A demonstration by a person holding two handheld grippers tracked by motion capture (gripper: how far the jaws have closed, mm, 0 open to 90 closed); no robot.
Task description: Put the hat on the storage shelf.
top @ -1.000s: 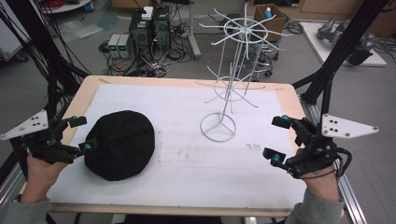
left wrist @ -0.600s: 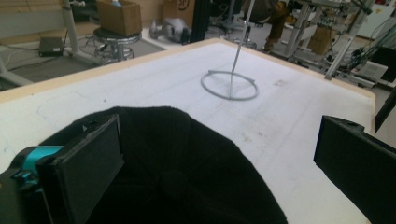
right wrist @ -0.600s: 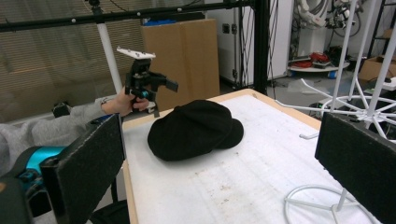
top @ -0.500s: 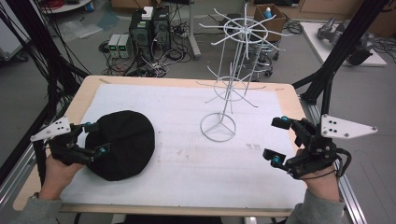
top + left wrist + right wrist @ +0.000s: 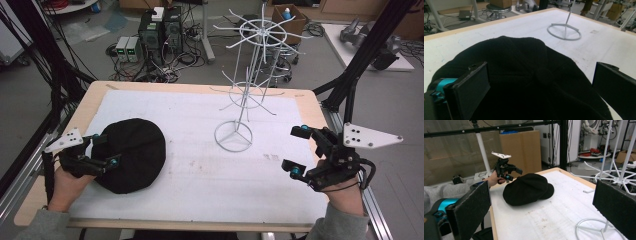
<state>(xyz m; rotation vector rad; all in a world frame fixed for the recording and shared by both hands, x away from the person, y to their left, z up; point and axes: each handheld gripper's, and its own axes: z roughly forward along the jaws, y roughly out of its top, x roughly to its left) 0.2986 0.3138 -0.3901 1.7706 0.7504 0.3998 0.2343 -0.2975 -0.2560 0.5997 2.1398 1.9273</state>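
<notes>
White-covered table point(image 5: 200, 180) amid lab clutter; black cap point(image 5: 131, 154) lower left of frame; left gripper point(image 5: 104, 150) at its edge, jaws wide, straddling cloth; right gripper point(image 5: 298, 151) lower right, jaws wide, empty; wire rack point(image 5: 248, 95) centre.

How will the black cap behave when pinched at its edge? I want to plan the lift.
The black cap looks like soft knit, so it will probably sag and fold from the left gripper, whose open jaws straddle its edge. It seems light and unlikely to slip from the jaws.
</notes>
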